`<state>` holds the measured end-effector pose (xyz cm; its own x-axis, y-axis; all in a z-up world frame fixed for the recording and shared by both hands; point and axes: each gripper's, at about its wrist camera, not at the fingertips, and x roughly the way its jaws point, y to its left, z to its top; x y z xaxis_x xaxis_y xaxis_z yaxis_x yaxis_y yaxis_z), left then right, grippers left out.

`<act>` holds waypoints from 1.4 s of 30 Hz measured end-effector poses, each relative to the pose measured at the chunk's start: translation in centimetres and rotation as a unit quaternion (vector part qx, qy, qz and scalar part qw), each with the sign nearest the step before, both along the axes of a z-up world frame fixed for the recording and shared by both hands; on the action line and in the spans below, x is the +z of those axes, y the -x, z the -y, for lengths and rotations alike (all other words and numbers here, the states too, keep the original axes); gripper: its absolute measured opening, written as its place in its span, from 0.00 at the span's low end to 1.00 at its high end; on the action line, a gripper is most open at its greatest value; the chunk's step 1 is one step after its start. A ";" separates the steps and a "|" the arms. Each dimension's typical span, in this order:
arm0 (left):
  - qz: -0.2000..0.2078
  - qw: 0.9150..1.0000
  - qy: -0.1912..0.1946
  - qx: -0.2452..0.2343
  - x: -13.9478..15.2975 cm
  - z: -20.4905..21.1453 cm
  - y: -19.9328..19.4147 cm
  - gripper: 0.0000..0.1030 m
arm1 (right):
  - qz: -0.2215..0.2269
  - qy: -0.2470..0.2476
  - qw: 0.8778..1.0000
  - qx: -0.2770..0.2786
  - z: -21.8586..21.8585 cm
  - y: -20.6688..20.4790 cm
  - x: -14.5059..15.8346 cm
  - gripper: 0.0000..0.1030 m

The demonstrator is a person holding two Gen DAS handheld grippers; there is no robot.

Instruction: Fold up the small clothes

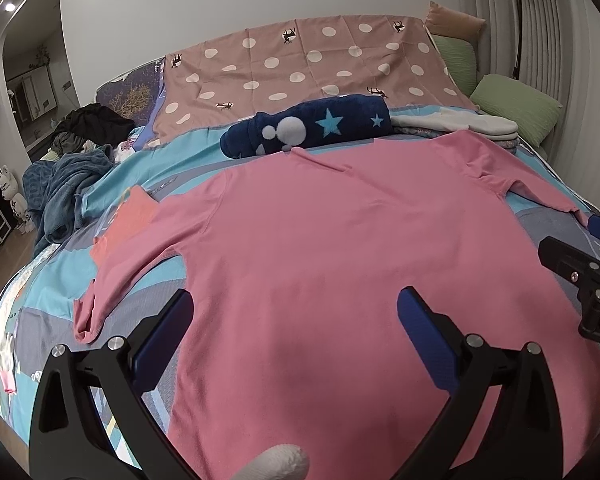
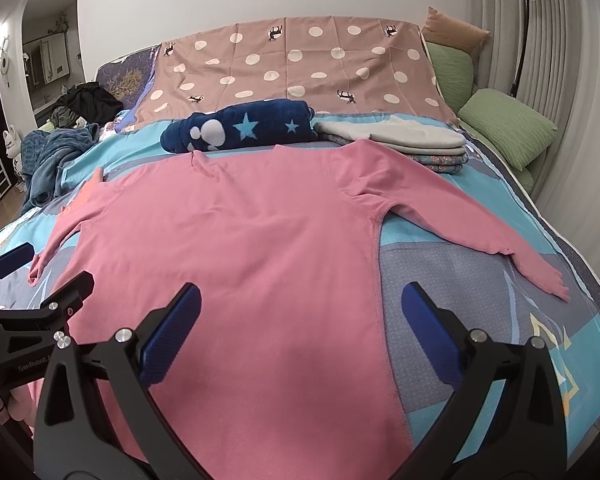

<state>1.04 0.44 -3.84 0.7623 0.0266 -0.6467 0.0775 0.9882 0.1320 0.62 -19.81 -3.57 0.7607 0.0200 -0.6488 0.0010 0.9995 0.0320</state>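
The pink shirt [image 1: 320, 248] lies flat on the bed [image 2: 480, 300], sleeves spread, just ahead of both grippers. The left gripper [image 1: 294, 312] is spread wide over its lower left part, the right gripper [image 2: 300, 308] wide over its lower right edge; neither holds anything. Beyond the collar lies a navy blanket [image 1: 308, 128].

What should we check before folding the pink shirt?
1. Pink shirt spread flat on the bed: ok.
2. Both sleeves laid out to the sides: ok.
3. Left gripper open, holding nothing: ok.
4. Right gripper open, holding nothing: ok.
5. Nothing lying on the shirt: ok; the blue star blanket sits just beyond the collar.
6. Bottom hem straight: cannot tell, it is hidden below the grippers.
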 end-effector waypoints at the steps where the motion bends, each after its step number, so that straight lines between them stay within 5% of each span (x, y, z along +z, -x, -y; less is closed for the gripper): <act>1: 0.000 1.000 0.000 0.000 -0.1 0.0 0.0 0.99 | -0.001 0.000 1.000 0.000 -0.1 -0.1 -0.1 0.98; 20: 0.016 1.000 -0.006 -0.013 -0.5 -0.6 0.3 0.99 | -0.004 0.005 1.000 0.002 -0.8 -0.3 -0.4 0.98; 26: -0.011 1.000 0.027 -0.007 -0.9 -1.9 -0.4 0.98 | -0.004 0.010 1.000 0.004 -1.2 -0.5 -0.4 0.98; 37: -0.037 0.998 0.056 -0.001 -2.0 -3.8 -0.6 0.72 | -0.007 0.019 1.000 0.011 -1.8 -0.8 -0.1 0.98; 42: -0.027 0.995 0.088 0.024 -2.1 -5.8 -0.6 0.69 | -0.008 0.025 1.000 0.015 -2.3 -1.1 0.0 0.98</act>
<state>1.63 6.28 -5.92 0.7267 -0.0550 -0.6847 0.0322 0.9984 -0.0460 1.71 -17.48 -3.57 0.7504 0.0102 -0.6609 -0.0286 0.9994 -0.0171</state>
